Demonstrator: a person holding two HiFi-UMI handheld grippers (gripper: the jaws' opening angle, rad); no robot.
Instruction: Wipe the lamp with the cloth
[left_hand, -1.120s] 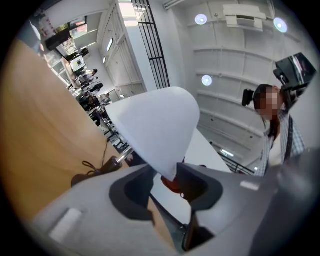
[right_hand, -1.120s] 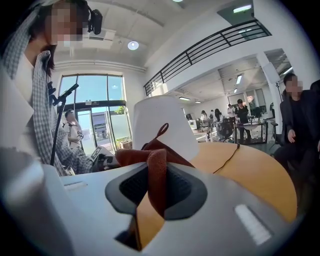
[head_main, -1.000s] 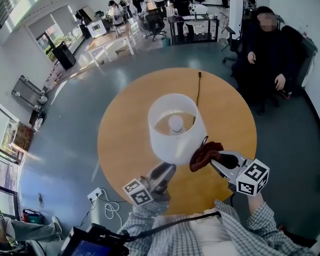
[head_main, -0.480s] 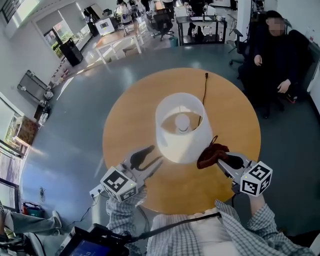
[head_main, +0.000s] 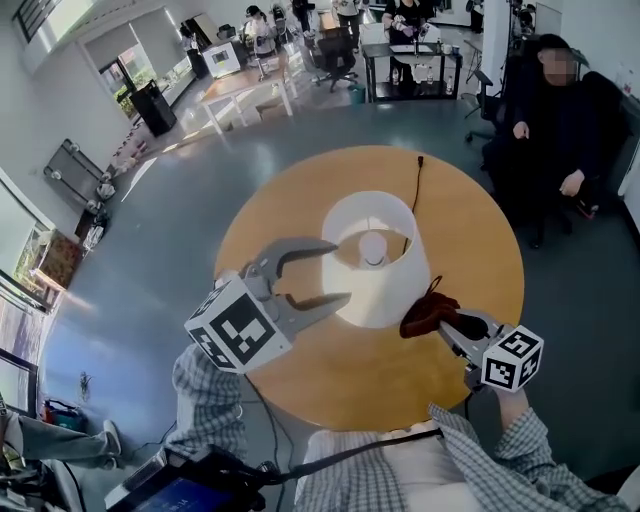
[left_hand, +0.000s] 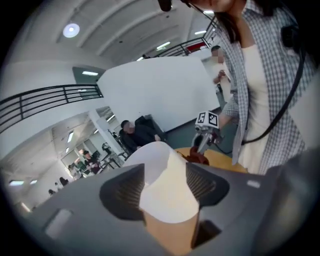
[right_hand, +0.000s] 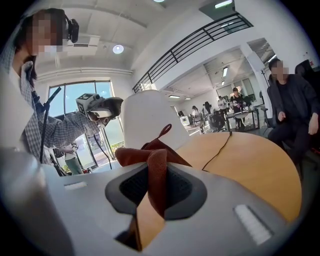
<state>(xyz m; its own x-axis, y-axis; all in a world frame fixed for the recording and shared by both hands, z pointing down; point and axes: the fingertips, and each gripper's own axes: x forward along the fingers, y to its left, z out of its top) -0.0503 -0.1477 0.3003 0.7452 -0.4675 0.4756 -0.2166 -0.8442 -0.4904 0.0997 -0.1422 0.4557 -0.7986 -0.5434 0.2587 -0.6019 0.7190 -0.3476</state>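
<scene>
Looks down on a round wooden table (head_main: 455, 215).

Left: left hand-held gripper (head_main: 342, 271), held up over the table's near-left side and pointing toward the lamp (head_main: 372, 305). Jaws spread wide, having just been opening, nothing clamped. White shade (head_main: 400, 282) visible through the gap, not squeezed.

Centre: lamp upright near the middle of the table. Bulb (head_main: 373, 248) visible from above inside the shade. Black cord (head_main: 414, 190) trailing toward the table's far edge.

Just right of the shade: dark red cloth (head_main: 428, 312), bunched, at the shade's near-right side; contact with the shade not clear.

Right: right hand-held gripper (head_main: 448, 322), jaws nearly together, pinching a fold of the cloth.

Far right, beyond the table: seated person (head_main: 555, 130) in dark clothes.
</scene>
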